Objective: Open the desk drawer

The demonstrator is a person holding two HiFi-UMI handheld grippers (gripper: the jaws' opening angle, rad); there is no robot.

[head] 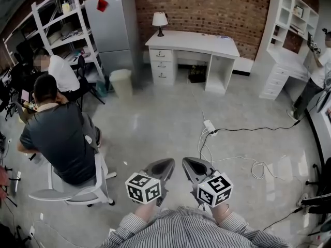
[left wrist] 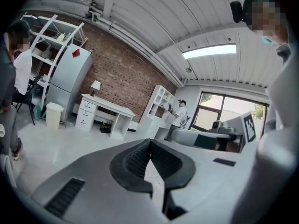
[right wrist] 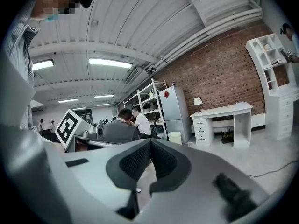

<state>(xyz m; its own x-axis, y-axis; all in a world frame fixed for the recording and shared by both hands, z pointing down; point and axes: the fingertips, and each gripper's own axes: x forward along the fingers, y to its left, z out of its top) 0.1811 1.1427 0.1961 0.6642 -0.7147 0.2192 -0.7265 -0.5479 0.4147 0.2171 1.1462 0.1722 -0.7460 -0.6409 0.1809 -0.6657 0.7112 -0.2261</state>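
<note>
The white desk (head: 192, 43) stands against the brick wall at the far side of the room, with a stack of three drawers (head: 161, 64) on its left end. My left gripper (head: 166, 164) and right gripper (head: 187, 164) are held side by side close to my body, far from the desk. Both are shut with nothing between the jaws. The left gripper view shows its tips (left wrist: 150, 141) meeting, with the desk (left wrist: 105, 108) small in the distance. In the right gripper view the tips (right wrist: 150, 143) also meet, and the desk (right wrist: 223, 111) is far off to the right.
A person sits on a white chair (head: 67, 192) at my left. A power strip (head: 209, 127) and cables trail over the floor between me and the desk. A bin (head: 122, 81) and a fridge (head: 111, 27) stand left of the desk. Another person (head: 315, 71) stands by white shelving (head: 289, 40) at the right.
</note>
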